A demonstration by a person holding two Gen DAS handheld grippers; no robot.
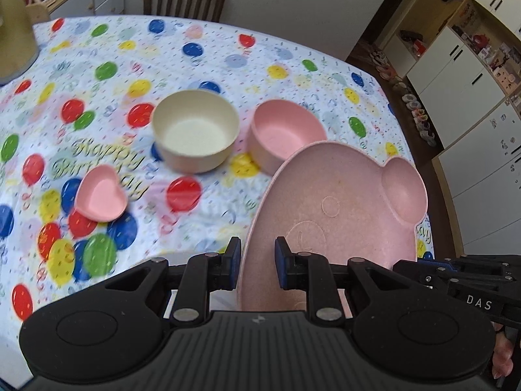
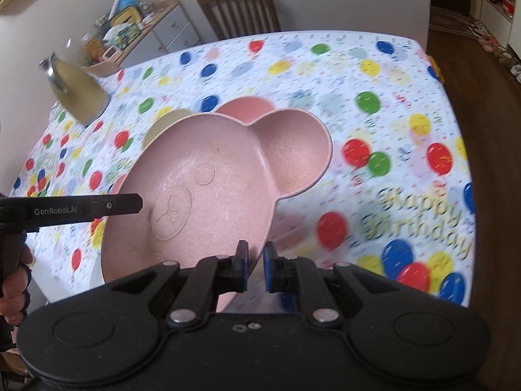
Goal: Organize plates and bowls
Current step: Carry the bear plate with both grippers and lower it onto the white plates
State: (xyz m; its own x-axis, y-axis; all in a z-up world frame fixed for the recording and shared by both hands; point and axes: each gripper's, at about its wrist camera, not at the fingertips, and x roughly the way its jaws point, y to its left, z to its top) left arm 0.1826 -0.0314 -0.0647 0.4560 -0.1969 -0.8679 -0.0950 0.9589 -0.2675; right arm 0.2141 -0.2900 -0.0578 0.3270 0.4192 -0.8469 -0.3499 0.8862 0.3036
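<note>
A pink bear-shaped plate (image 1: 325,202) with an ear compartment hangs tilted above the table, held from two sides. My left gripper (image 1: 257,257) is shut on its near rim. My right gripper (image 2: 256,260) is shut on the rim of the same plate (image 2: 208,176) at another spot. Beyond the plate, on the tablecloth, stand a cream bowl (image 1: 195,133) and a pink bowl (image 1: 283,130) side by side. A small pink heart dish (image 1: 101,197) lies to their left. In the right wrist view the plate hides most of both bowls.
The balloon-print tablecloth (image 1: 130,65) covers the table. A beige jug (image 2: 78,94) stands at its far left corner and a wooden chair (image 2: 239,9) behind it. The table's right edge drops to a wooden floor (image 2: 472,65) with white cabinets (image 1: 472,97) beyond.
</note>
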